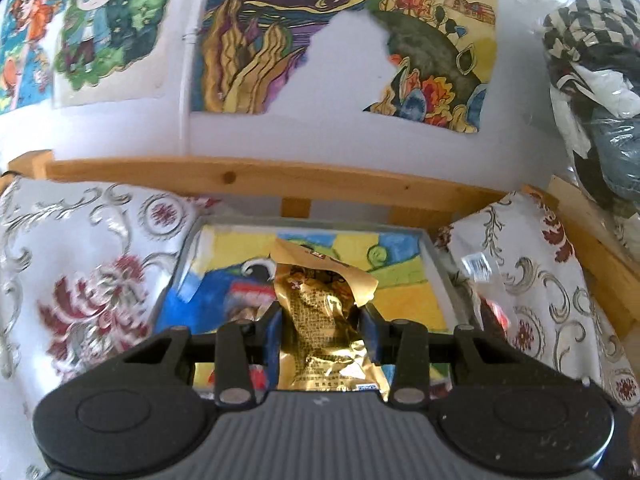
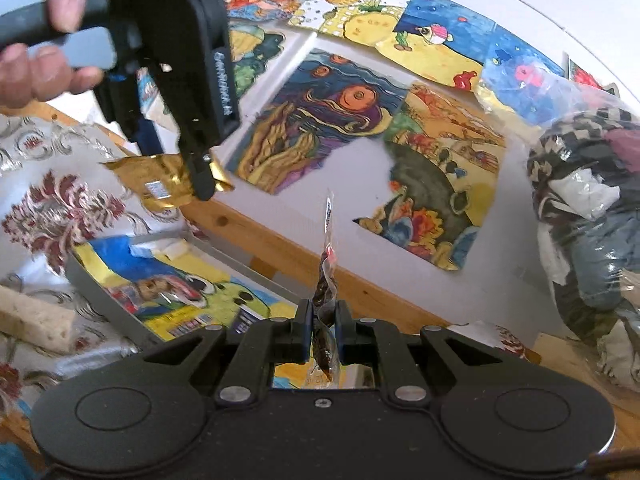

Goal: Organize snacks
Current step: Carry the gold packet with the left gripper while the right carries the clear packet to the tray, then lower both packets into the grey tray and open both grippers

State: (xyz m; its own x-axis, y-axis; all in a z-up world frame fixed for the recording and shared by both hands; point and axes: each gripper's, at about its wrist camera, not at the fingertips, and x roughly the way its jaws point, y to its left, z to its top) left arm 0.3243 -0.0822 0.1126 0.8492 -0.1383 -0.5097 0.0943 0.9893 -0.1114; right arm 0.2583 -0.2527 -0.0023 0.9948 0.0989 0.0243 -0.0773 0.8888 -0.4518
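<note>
A: How many grippers are seen, and what is held?

B: Two. A gold packet (image 1: 320, 320) is clamped between the pads of the left gripper (image 1: 322, 320), crumpled, above the tray (image 1: 436, 256). In the right wrist view the same gold packet (image 2: 160, 184) is seen hanging from the left gripper (image 2: 200, 176), which is gripped by a hand (image 2: 48, 28).

A: And the right gripper?

B: It (image 2: 325, 326) is closed narrowly on one thin clear packet (image 2: 326, 272) with dark contents, held edge-on and upright, its top pointing away from the camera.

A: How many trays are counted?

B: One grey tray (image 2: 100, 292), lined with a coloured drawing, set on a floral cloth (image 1: 80, 272). One red-labelled packet (image 2: 160, 292) is seen lying in it, with a second, dark one (image 2: 248, 318) at its near edge.

A: Anything beside the tray?

B: One further clear packet (image 1: 480, 280) is lying on the cloth just right of the tray. A wooden rail (image 1: 280, 178) is seen behind, and a bag of clothes (image 2: 588, 240) at the right.
</note>
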